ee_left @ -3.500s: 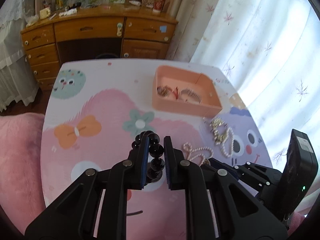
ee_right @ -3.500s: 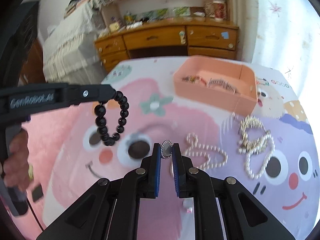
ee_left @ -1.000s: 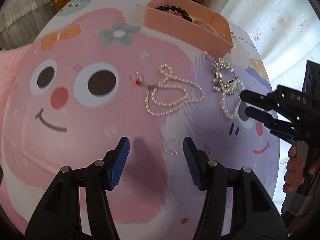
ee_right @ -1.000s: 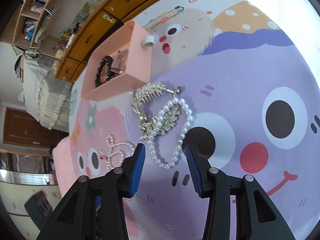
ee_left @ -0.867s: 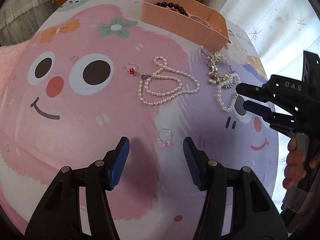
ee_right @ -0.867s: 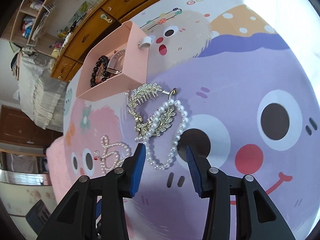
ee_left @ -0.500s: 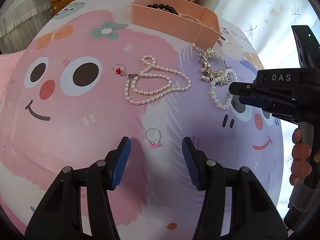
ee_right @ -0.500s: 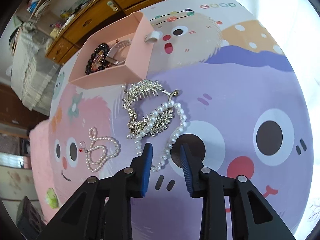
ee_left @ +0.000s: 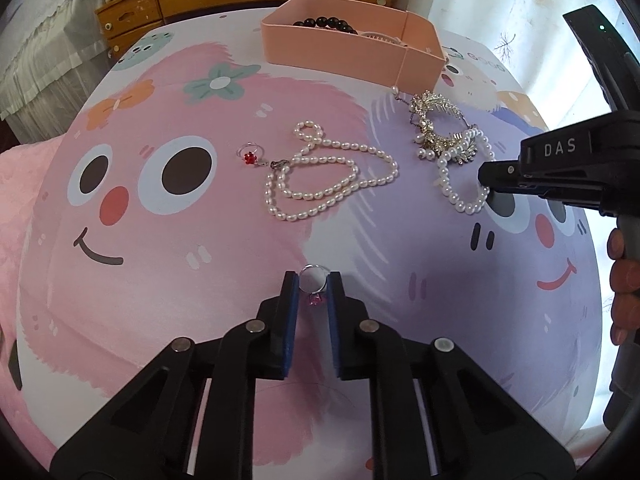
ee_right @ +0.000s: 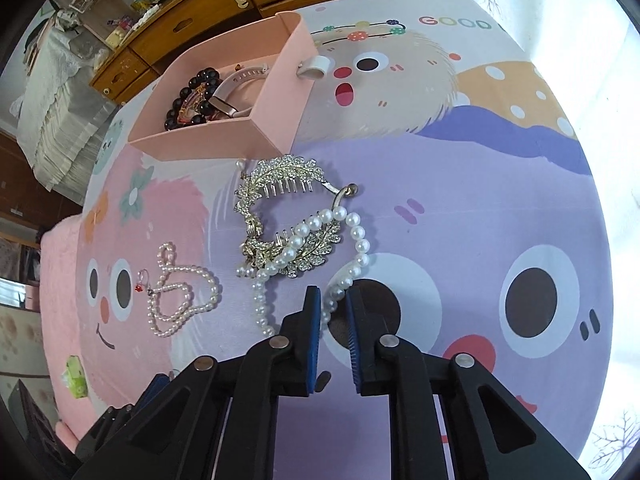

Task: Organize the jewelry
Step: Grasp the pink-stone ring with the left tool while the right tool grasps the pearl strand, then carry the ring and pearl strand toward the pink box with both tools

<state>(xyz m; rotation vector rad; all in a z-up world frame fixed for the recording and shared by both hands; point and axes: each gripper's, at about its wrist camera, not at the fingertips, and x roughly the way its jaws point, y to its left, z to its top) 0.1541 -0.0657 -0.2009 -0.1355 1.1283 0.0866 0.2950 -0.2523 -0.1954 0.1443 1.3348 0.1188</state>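
Left gripper (ee_left: pixel 313 285) fingers pinch a silver ring (ee_left: pixel 313 282) with pink stone, low on the mat (ee_left: pixel 168 280). Right gripper (ee_right: pixel 331 304) fingers narrowed around a pearl bracelet (ee_right: pixel 362 246) strand; actual clamping unclear. Bracelet lies over a leaf hair comb (ee_right: pixel 280 184). Left of it a pearl necklace (ee_left: pixel 320 176), then a red-stone ring (ee_left: pixel 250 155). Far side: pink box (ee_right: pixel 276 92) holding a black bead bracelet (ee_right: pixel 196 92) and a beige clip (ee_right: pixel 236 92).

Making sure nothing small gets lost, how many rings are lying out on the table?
2: the pink-stone ring sits between the left gripper fingers; the red-stone ring lies beside the pearl necklace. The box may hide others.
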